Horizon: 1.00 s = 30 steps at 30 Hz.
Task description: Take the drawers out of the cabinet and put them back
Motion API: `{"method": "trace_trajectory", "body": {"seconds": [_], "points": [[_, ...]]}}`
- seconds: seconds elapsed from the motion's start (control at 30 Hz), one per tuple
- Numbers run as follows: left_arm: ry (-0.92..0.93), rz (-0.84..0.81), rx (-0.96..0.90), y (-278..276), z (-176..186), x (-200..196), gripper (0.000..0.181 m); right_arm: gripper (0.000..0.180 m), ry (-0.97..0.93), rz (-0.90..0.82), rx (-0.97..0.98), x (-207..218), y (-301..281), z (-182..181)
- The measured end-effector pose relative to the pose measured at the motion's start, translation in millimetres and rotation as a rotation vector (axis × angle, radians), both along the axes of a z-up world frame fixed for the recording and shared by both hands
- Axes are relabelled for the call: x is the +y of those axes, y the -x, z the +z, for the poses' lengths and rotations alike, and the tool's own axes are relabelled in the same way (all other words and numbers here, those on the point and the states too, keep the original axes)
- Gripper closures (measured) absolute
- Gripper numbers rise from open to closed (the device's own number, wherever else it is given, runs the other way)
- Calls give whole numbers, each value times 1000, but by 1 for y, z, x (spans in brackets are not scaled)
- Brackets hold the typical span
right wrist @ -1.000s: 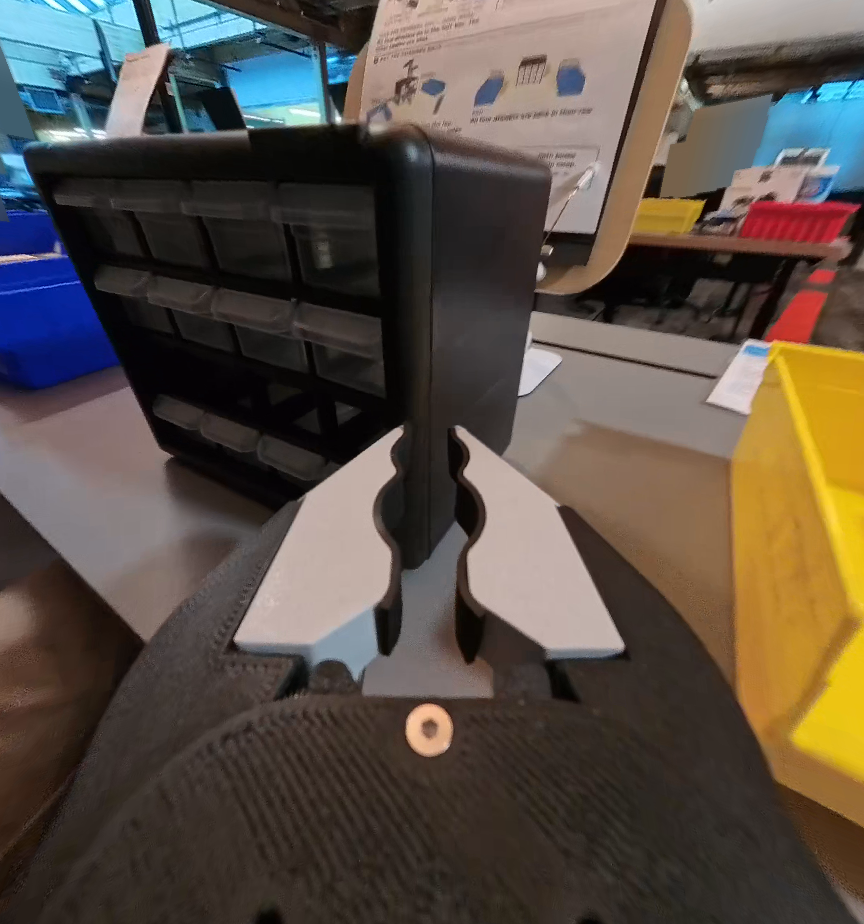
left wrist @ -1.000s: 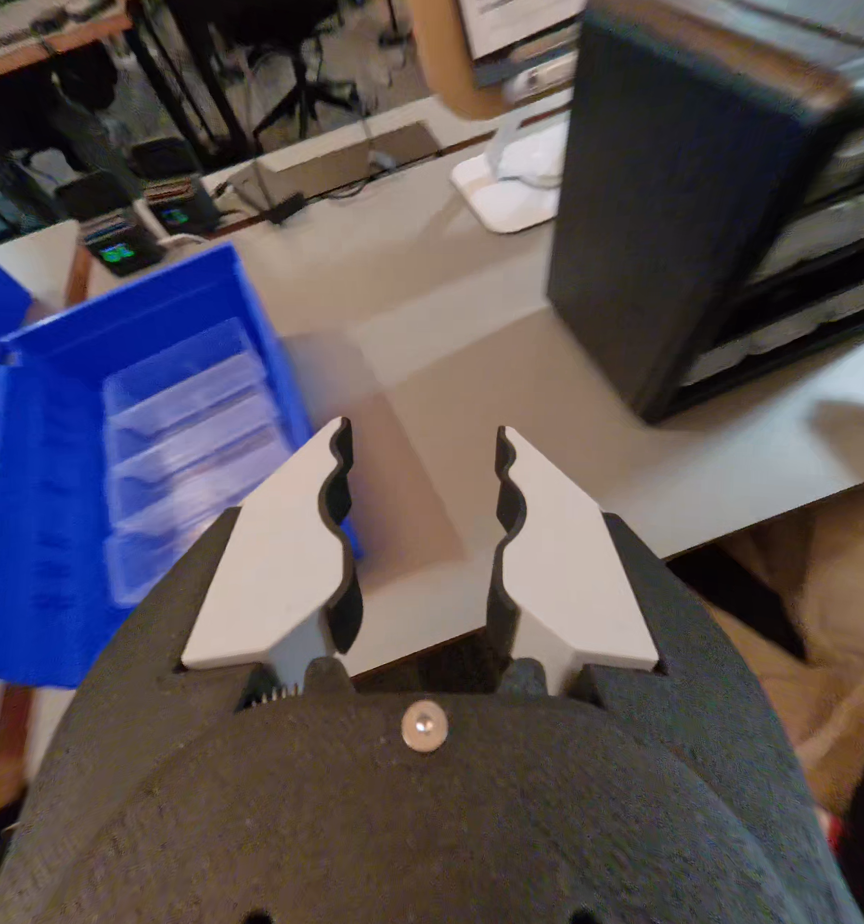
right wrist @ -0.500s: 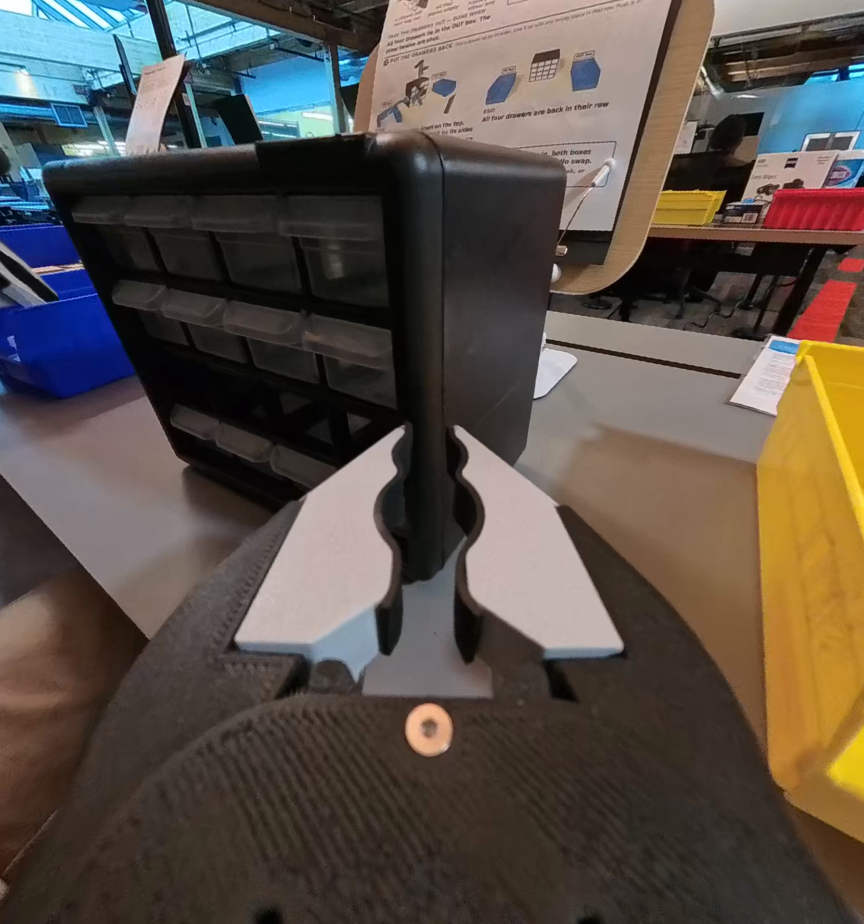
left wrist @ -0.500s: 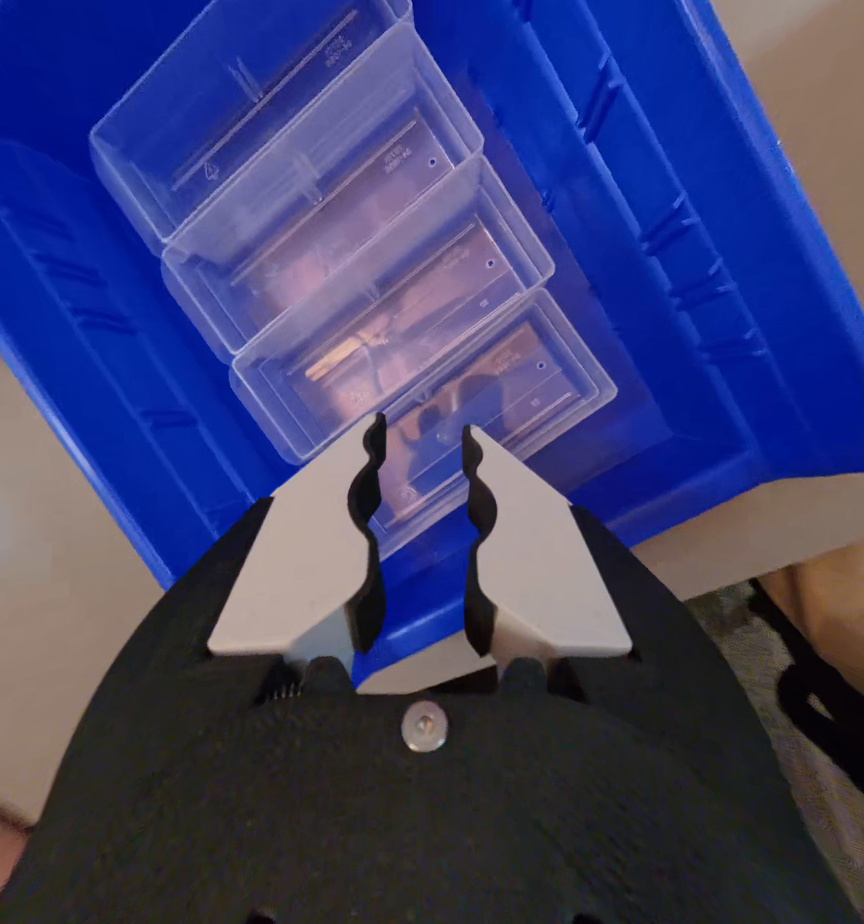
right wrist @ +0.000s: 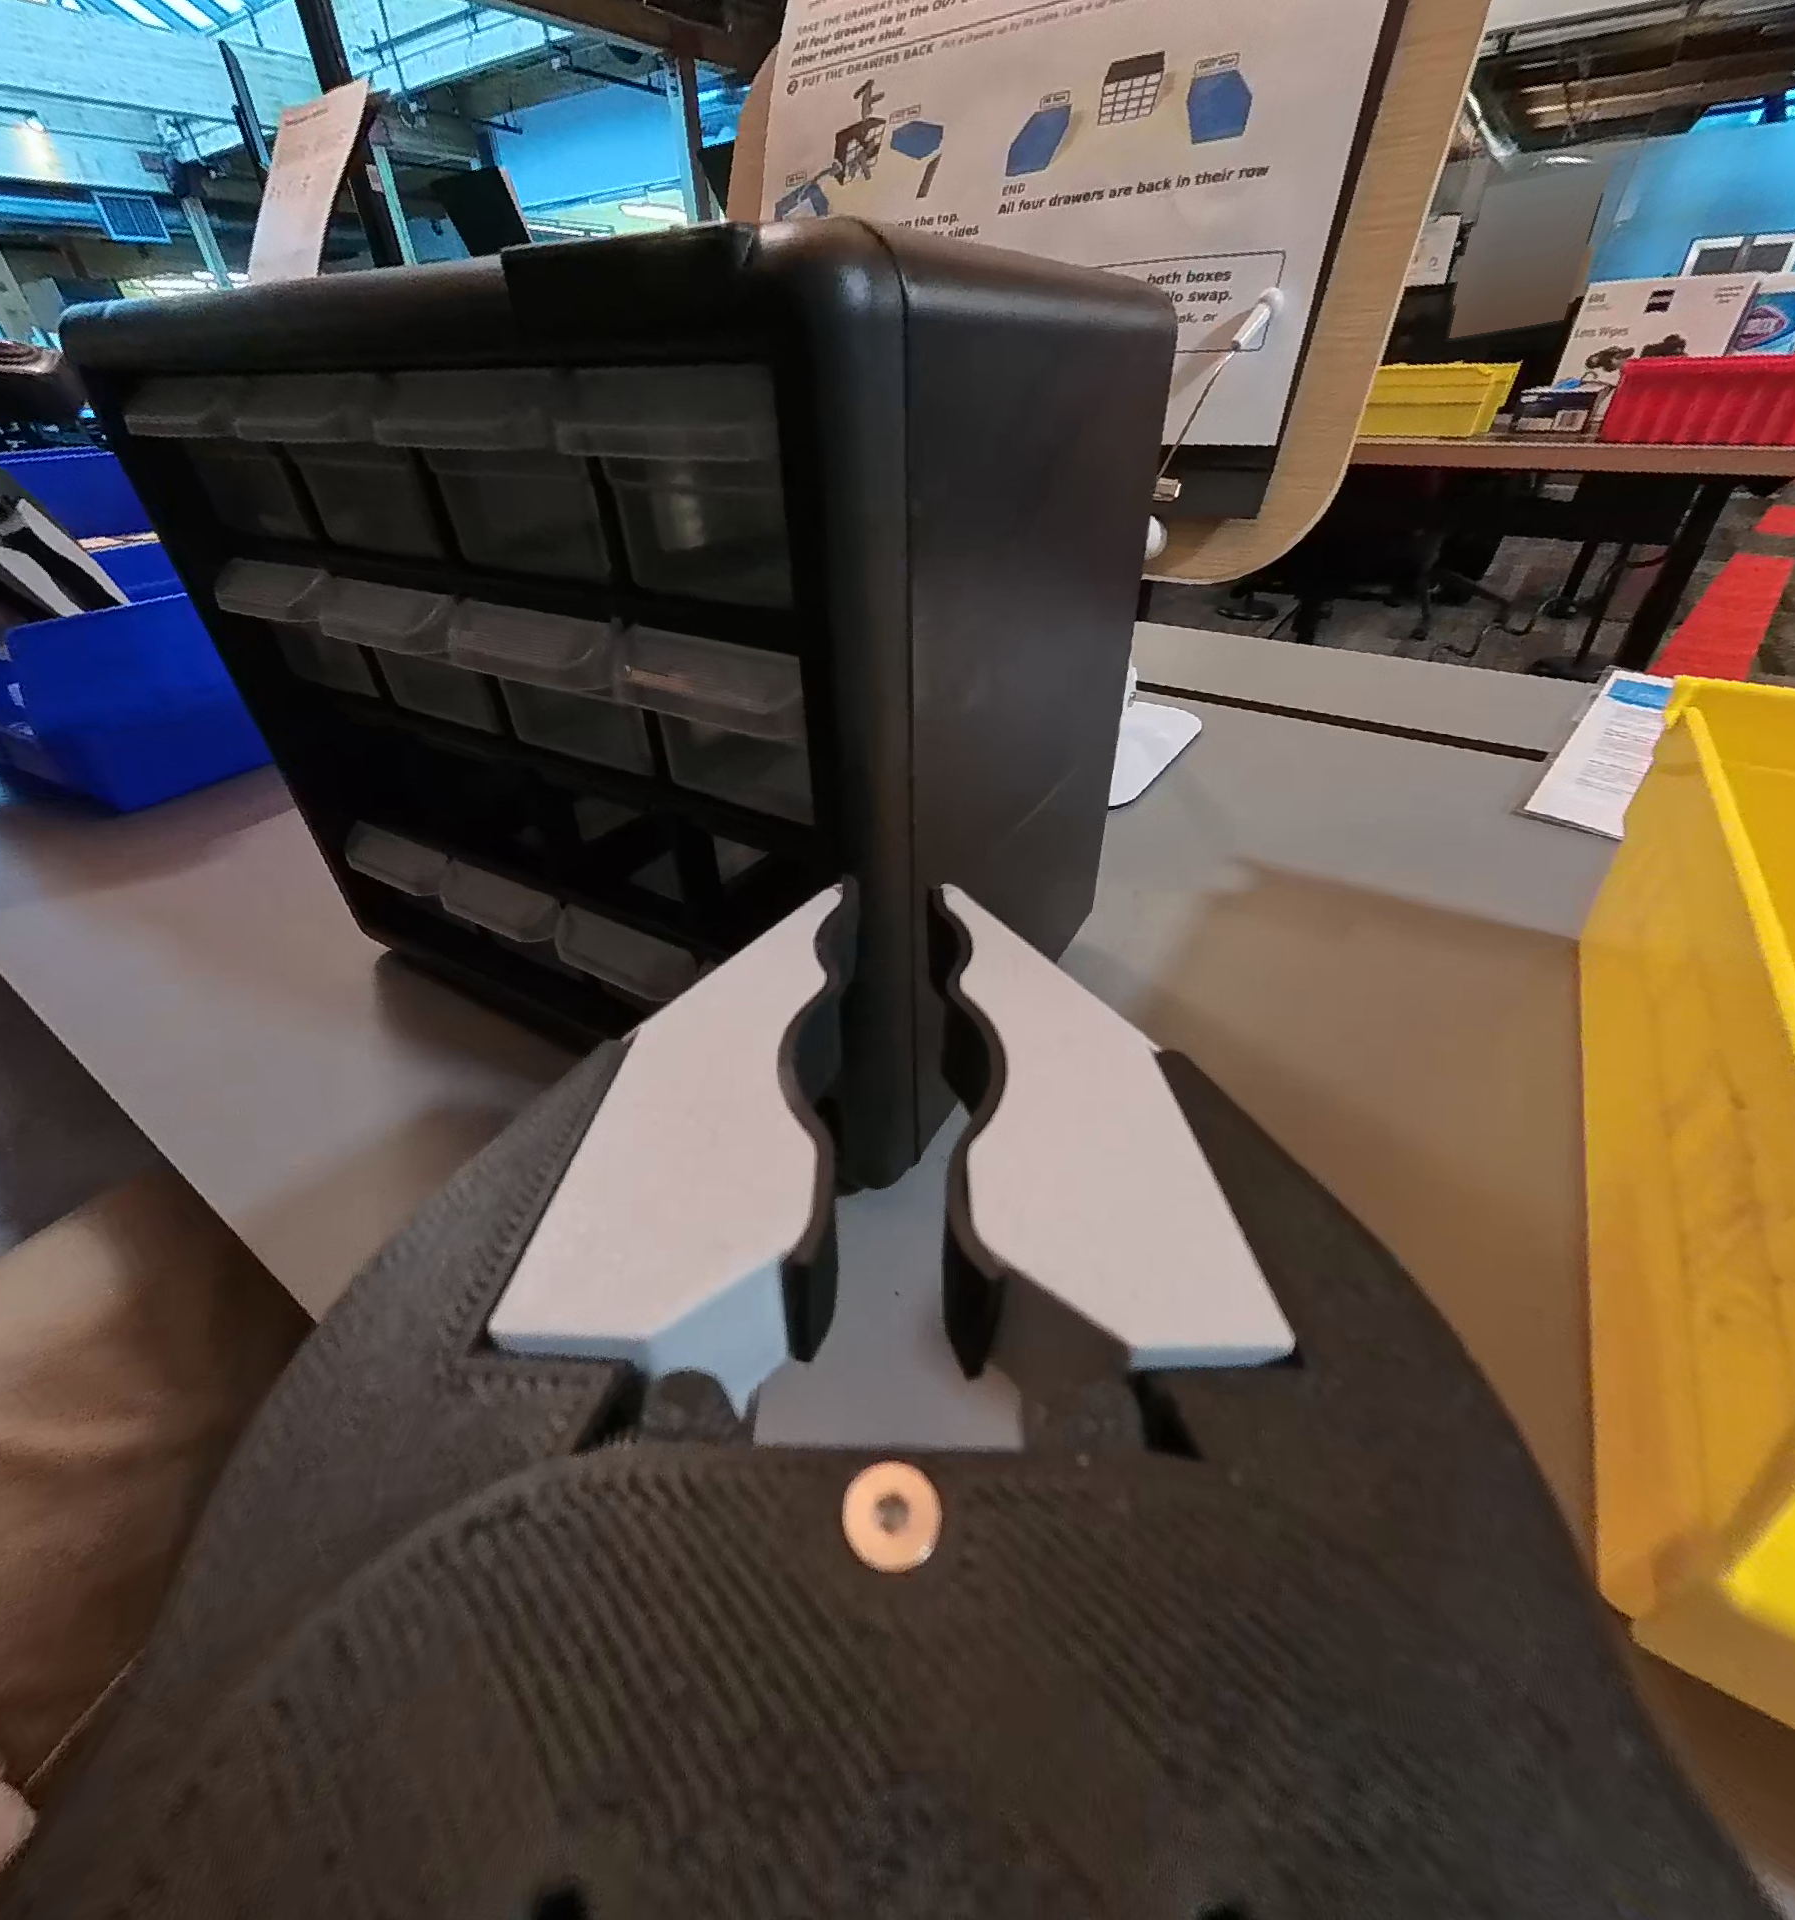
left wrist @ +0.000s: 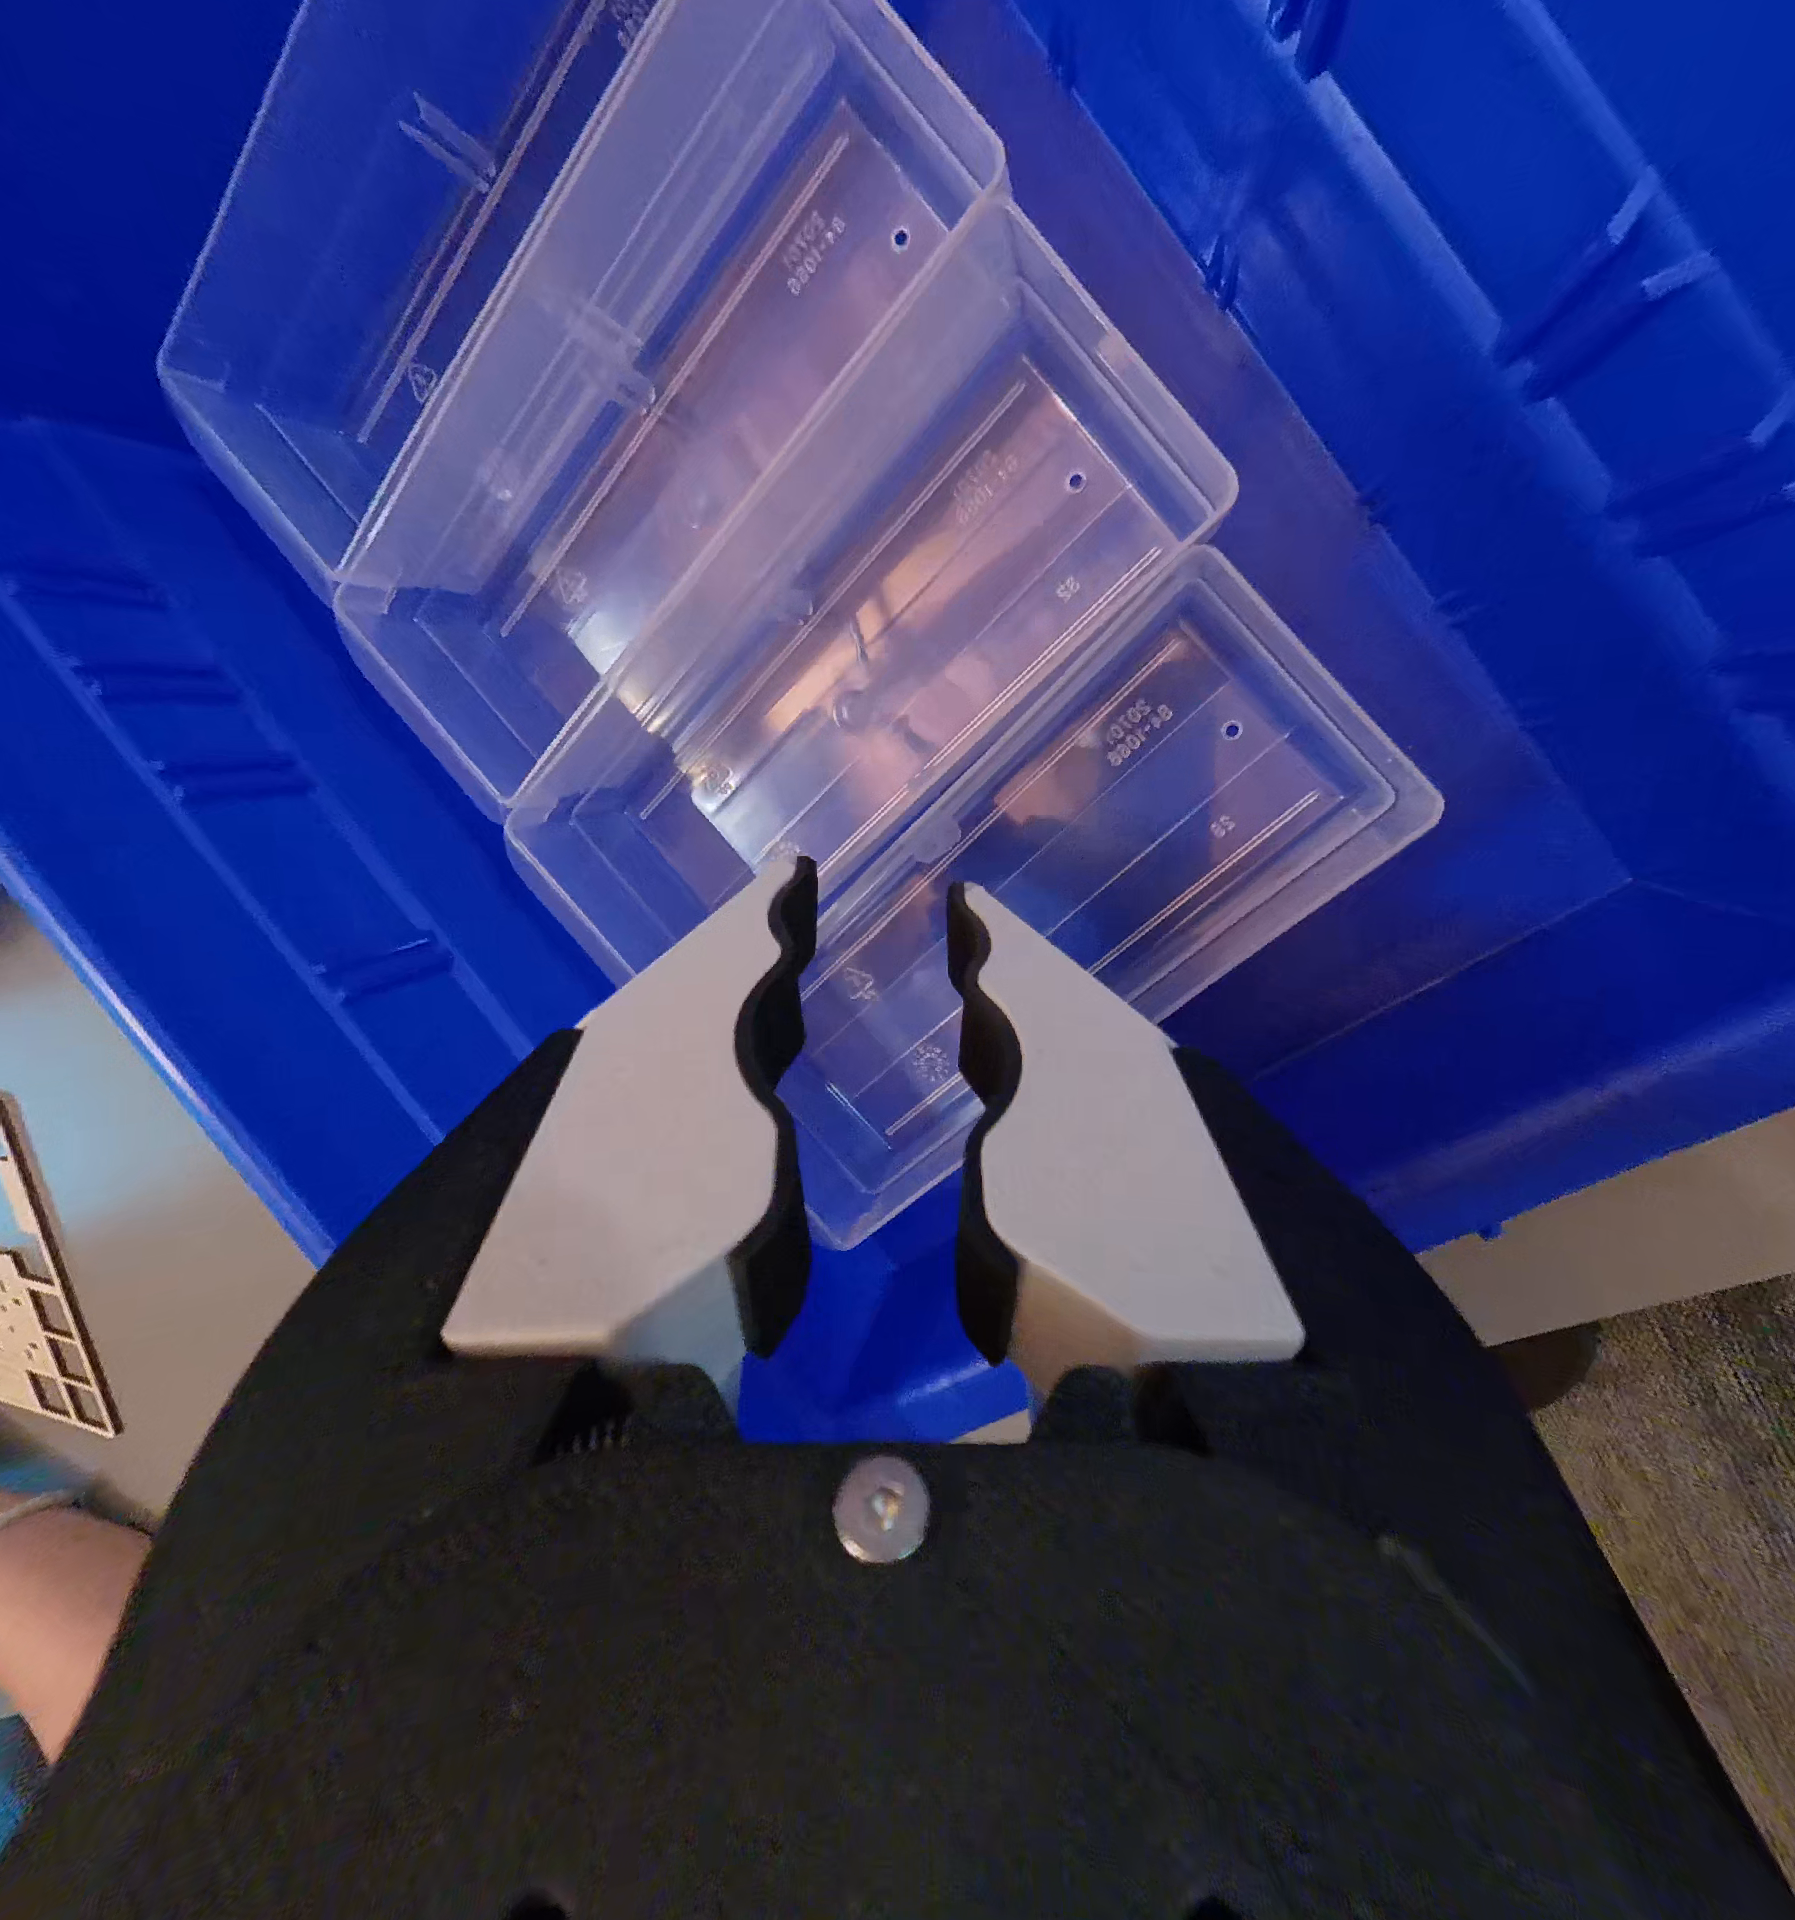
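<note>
Several clear plastic drawers lie overlapping in a row inside the blue bin point(left wrist: 1495, 520). My left gripper point(left wrist: 877, 883) is open and empty. It hovers just over the near end of the nearest drawer point(left wrist: 1132, 862), whose end wall shows between the jaws. The black cabinet point(right wrist: 1018, 582) stands on the table with clear drawers in its top two rows and bottom row. Its third row point(right wrist: 602, 831) is empty. My right gripper point(right wrist: 898, 894) is shut on the cabinet's lower front right corner edge. The left gripper point(right wrist: 31, 561) also shows over the blue bin point(right wrist: 124, 717) at far left.
A yellow bin point(right wrist: 1724, 1143) stands close on the right. An instruction board point(right wrist: 1059, 156) stands behind the cabinet. A grey cut-out plate point(left wrist: 10, 1278) lies left of the blue bin, which sits near the table's front edge, over carpet point(left wrist: 1703, 1507). A person's arm point(left wrist: 10, 1621) is lower left.
My left gripper swung from facing the cabinet's side to above the blue bin, came down close to the drawers, and its jaws narrowed. My right gripper stayed on the cabinet corner.
</note>
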<state>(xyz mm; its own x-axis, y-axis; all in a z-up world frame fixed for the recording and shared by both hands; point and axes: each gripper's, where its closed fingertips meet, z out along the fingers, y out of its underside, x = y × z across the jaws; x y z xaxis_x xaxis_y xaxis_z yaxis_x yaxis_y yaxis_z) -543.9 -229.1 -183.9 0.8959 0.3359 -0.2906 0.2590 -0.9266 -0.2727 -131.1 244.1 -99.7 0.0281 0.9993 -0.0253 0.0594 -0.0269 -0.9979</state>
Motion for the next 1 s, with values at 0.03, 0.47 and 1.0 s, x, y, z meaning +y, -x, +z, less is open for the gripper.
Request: {"method": "trace_trajectory", "body": {"seconds": [0.03, 0.47, 1.0], "points": [[4, 0, -4, -1, 0, 0, 158, 168, 0, 1, -1, 0, 0, 0], [83, -40, -35, -12, 0, -6, 157, 168, 9, 6, 1, -1, -1, 1], [143, -97, -28, -10, -2, -2, 159, 169, 7, 14, -5, -3, 1, -1]]}}
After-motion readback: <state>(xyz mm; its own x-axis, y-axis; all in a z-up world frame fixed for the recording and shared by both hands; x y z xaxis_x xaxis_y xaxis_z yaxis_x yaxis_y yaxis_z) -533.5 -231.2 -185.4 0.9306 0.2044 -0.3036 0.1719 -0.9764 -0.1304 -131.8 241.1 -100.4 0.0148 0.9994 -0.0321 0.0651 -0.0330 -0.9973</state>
